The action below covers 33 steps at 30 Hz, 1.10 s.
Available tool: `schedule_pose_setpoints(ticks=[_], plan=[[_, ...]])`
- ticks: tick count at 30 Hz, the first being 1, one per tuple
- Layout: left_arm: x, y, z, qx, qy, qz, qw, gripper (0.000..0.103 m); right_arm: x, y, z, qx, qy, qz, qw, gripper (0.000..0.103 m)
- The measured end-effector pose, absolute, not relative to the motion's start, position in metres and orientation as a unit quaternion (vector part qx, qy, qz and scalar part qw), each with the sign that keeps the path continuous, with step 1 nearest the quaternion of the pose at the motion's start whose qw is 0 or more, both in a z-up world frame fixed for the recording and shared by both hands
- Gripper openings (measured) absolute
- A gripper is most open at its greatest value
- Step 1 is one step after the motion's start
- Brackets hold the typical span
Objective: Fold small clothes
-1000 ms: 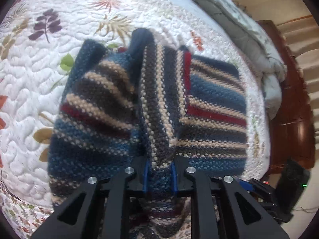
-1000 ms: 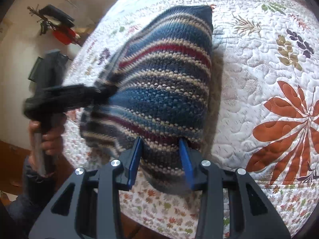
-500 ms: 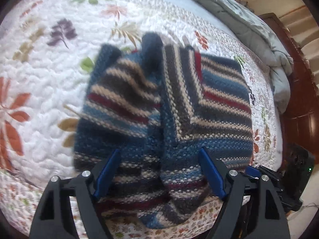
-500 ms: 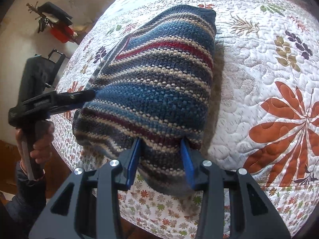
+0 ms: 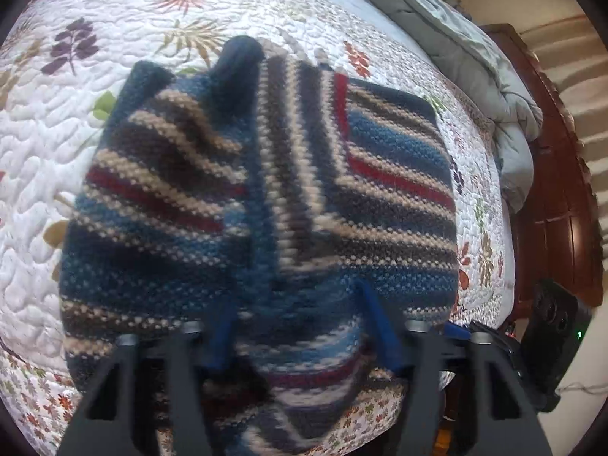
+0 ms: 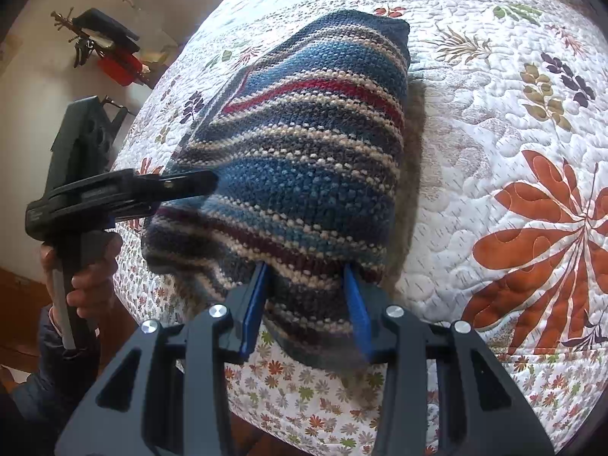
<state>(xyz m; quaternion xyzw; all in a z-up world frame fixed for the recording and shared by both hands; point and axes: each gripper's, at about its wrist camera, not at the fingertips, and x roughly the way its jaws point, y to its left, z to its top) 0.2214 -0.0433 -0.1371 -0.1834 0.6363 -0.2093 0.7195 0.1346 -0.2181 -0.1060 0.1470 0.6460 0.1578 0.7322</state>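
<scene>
A small striped knit sweater (image 5: pixel 266 197), in blue, grey, cream and red, lies partly folded on the quilted bed (image 5: pixel 76 76). It also shows in the right wrist view (image 6: pixel 304 159). My left gripper (image 5: pixel 296 326) is around the near hem bunch, its blue pads apart and blurred. It also shows in the right wrist view (image 6: pixel 190 184), at the sweater's left edge. My right gripper (image 6: pixel 307 304) holds the near hem between its blue pads, with thick knit filling the gap.
The quilt (image 6: pixel 532 190) has leaf and flower prints. A grey duvet (image 5: pixel 475 57) is piled at the far right by a dark wooden headboard (image 5: pixel 562 209). A black device (image 5: pixel 551 345) sits beyond the bed edge. Red and black items (image 6: pixel 110 49) lie on the floor.
My left gripper let go of the fold, opened wide, then narrowed again around the hem bunch. The folded flap dropped onto the sweater. My right gripper kept its hold.
</scene>
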Motion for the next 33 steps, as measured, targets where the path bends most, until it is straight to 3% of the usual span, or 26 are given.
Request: schedule_pose_setpoints(ticks=[2,7,17,27,33], plan=[[0.222,-0.039,-0.136,-0.2,0.635,-0.21,0.716,0.032,0.134,-0.219,-0.104,0.148,0.645,0.158,0.733,0.041],[0.222,-0.03,-0.113,-0.223,0.604,-0.209,0.736,0.023,0.129,-0.224,-0.091,0.164,0.633,0.162,0.739,0.041],[0.202,0.034,-0.041,-0.214,0.521,-0.2,0.802,0.022,0.13,-0.212,-0.056,0.162,0.604,0.188,0.758,0.041],[0.204,0.075,-0.128,-0.243,0.577,-0.155,0.764,0.024,0.135,-0.179,-0.085,0.125,0.64,0.182,0.736,0.041],[0.211,0.059,-0.132,-0.209,0.577,-0.155,0.774,0.026,0.122,-0.172,-0.117,0.086,0.684,0.146,0.709,0.042]])
